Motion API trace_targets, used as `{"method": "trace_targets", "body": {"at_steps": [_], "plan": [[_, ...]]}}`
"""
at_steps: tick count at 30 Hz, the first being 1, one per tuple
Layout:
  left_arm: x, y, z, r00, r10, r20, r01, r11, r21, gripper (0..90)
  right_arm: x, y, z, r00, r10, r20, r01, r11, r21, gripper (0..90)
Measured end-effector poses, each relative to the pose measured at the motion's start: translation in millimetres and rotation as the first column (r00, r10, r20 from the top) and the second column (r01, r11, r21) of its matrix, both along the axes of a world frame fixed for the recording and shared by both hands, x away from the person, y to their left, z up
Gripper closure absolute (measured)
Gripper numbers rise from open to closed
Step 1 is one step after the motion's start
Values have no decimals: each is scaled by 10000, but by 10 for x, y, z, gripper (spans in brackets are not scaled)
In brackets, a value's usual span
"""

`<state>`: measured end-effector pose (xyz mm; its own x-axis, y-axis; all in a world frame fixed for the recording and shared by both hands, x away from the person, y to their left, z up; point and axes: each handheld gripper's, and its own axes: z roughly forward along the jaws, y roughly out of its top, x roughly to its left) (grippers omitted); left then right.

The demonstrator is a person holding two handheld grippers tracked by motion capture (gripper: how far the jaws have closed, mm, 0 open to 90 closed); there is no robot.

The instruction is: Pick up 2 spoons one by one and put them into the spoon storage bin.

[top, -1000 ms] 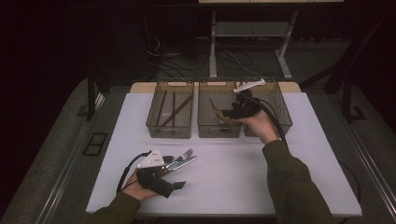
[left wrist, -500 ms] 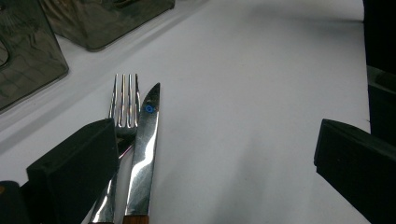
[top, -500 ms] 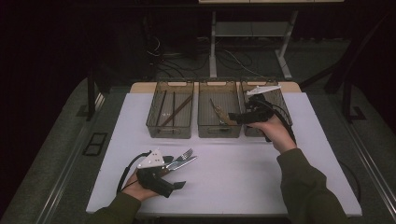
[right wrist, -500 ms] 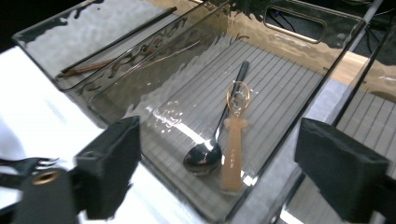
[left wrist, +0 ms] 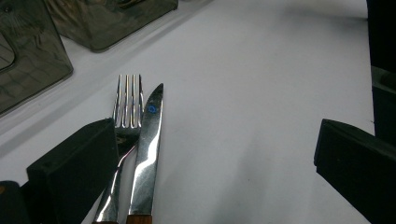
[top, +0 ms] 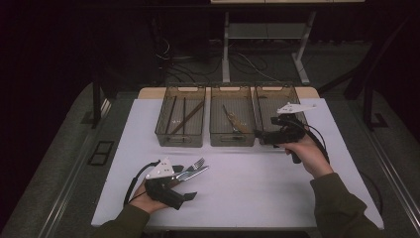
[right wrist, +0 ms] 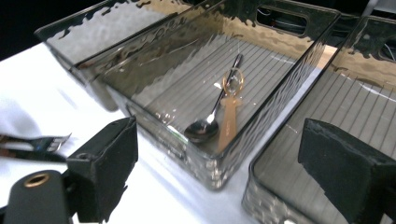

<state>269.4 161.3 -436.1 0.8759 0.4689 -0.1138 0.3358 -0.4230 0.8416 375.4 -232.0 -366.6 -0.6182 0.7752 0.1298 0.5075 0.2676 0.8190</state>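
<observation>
**A:** What did the table look like?

**B:** A white tabletop (top: 257,188) in a dark room. Nearest, the left gripper (top: 184,174) lay with jaws spread, gripping nothing, beside a shiny steel fork (left wrist: 125,109) and a wooden-handled steel knife (left wrist: 148,140). Both pointed away toward the bins, long axes side by side.

**A:** And farther off?

**B:** The right gripper (top: 258,135) hovered before three smoky clear plastic bins (top: 178,140), its jaws just opened wide and empty. A steel spoon (right wrist: 212,116) lay in the middle bin (right wrist: 299,56).

**A:** Which step?

**B:** Likely sorting cutlery; the spoon seemed delivered. Next probably called for returning to pinch the fork or knife.
</observation>
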Motion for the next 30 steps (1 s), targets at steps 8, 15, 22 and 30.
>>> {"method": "trace_targets", "body": {"at_steps": [8, 15, 22, 30], "plan": [[-3, -11, -4, 10000, 13, -47, -12, 10000, 56, 0, -273, -190, -158, 9999, -81, 73, 81, 10000, 2, 122], [-11, 2, -1, 10000, 39, 8, -39, 10000, 45, 0, -512, -328, -313, 10000, -7, 75, 8, 9999, -162, 122], [-12, 1, 1, 10000, 74, 57, -75, 9999, 151, 0, -773, -424, -514, 9992, 366, 145, -364, 9992, -153, 122], [-14, -3, 0, 9998, 160, 72, -161, 9996, 241, 0, -939, -501, -633, 9988, 481, 67, -479, 9985, -256, 122]]}}
